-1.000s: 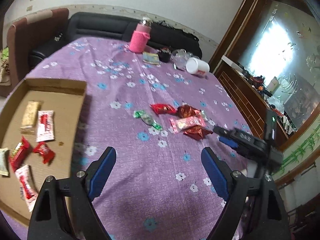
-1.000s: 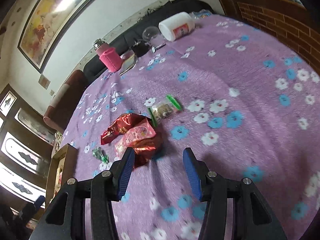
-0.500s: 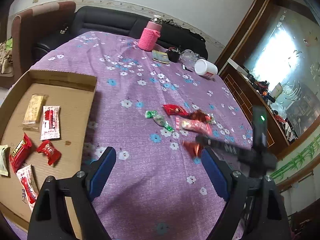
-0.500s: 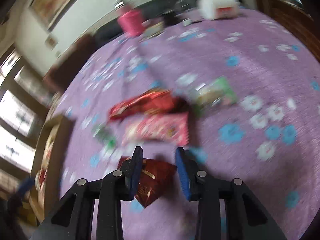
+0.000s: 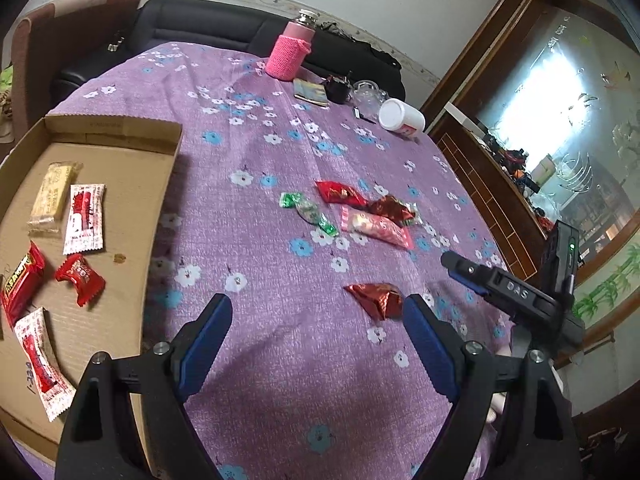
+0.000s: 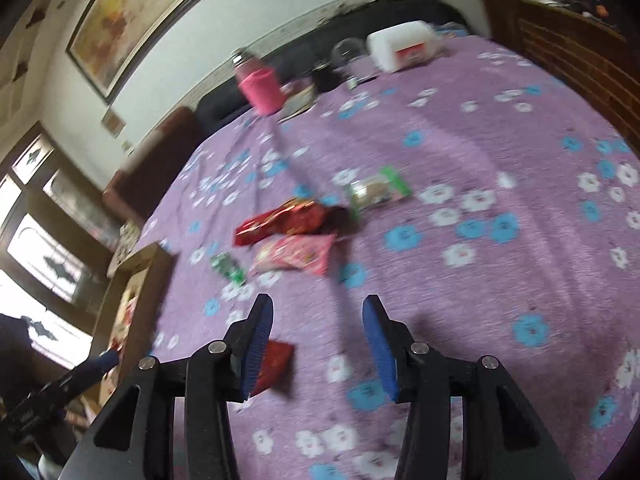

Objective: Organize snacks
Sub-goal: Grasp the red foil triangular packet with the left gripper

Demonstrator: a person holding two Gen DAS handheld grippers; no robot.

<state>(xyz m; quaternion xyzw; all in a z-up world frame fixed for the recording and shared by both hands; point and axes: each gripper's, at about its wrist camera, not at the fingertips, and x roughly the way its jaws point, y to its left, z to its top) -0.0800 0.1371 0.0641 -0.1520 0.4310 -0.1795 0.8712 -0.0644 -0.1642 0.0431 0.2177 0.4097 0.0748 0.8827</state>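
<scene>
Only clear text: "DAS" in pale letters on the black body of the right gripper (image 5: 450, 266), seen from the left wrist view. Handwritten "1.380"-like digits run along the edge of the cardboard tray (image 5: 120, 184) near the bottom-left white-and-red packet (image 5: 38, 364), not sure of them. Red wrapper (image 5: 18, 280) in the tray has yellow lettering, too small to read. White jar (image 5: 401, 117) has a red label, unreadable. Other wrappers print illegible.

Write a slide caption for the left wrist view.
Open left gripper hovers over a purple tablecloth; a red snack lies ahead, a cardboard tray alongside.
</scene>
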